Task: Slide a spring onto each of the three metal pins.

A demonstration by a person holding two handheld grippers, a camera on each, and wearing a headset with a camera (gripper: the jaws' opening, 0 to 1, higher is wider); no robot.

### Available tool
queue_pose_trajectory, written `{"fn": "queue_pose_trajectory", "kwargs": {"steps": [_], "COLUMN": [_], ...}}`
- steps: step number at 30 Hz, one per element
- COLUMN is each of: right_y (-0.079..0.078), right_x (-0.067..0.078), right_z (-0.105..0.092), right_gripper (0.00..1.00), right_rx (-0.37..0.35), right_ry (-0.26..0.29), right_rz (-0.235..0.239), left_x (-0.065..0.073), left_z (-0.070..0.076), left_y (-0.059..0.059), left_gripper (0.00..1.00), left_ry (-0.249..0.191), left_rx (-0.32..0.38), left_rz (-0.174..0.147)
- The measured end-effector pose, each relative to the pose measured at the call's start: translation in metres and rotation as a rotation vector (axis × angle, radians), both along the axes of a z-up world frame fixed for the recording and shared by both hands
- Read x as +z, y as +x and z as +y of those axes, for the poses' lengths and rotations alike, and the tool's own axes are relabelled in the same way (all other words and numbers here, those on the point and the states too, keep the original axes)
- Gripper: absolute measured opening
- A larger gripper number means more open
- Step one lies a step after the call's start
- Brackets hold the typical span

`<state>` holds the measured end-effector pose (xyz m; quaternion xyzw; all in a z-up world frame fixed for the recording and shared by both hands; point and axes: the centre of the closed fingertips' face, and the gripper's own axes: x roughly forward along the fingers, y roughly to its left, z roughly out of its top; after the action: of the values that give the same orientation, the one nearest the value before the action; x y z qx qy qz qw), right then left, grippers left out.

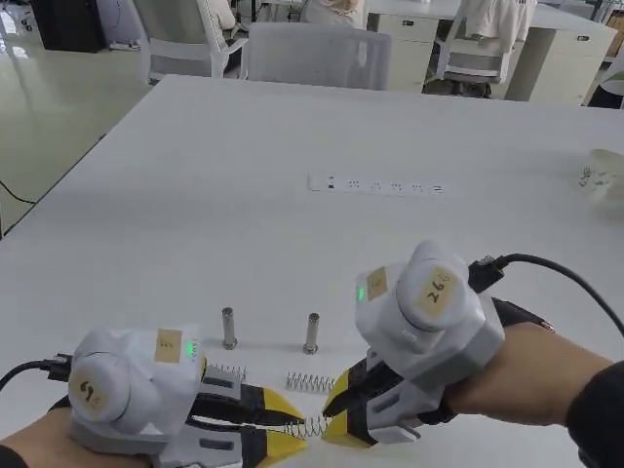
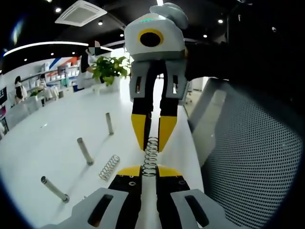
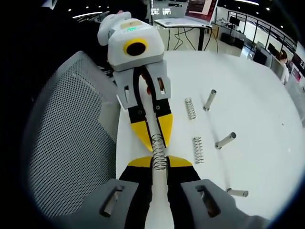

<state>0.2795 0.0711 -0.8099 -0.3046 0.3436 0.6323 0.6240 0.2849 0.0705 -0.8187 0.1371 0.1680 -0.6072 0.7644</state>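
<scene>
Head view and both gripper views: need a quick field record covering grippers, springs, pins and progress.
left gripper: shut on one end of the held spring
right gripper: shut on the other end
loose springs: two, lying on the table near the pins
pins: three, all bare
progress: no spring on any pin yet

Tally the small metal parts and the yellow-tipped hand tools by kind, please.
pin: 3
spring: 3
grippers (left gripper, right gripper): 2
Total: 8
</scene>
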Motion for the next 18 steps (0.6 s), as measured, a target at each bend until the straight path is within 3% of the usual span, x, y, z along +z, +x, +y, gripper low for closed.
{"fn": "queue_pose_trajectory", "kwargs": {"steps": [7,9,12,16,18], "right_y": [0.0,0.001,0.002,0.014,0.015], "right_x": [0.013,0.019,0.026,0.027,0.029], "right_z": [0.01,0.015,0.021,0.017,0.014], "right_gripper": [0.07,0.0,0.0,0.0,0.0], "right_rx": [-0.002,0.05,0.014,-0.024,-0.034], "right_ry": [0.04,0.057,0.103,0.112,0.123], "right_rz": [-0.002,-0.036,-0.027,-0.05,-0.031], "left_x": [-0.002,-0.002,-0.001,-0.002,-0.002], "left_z": [0.0,-0.001,-0.002,0.0,0.001], "left_y": [0.0,-0.001,-0.001,-0.001,0.0], "left_gripper": [0.02,0.02,0.02,0.02,0.02], "left_ry": [0.011,0.012,0.007,0.015,0.017], "left_rx": [-0.003,-0.006,-0.01,-0.008,-0.004], "left_rz": [-0.007,-0.008,-0.01,-0.012,-0.015]}}
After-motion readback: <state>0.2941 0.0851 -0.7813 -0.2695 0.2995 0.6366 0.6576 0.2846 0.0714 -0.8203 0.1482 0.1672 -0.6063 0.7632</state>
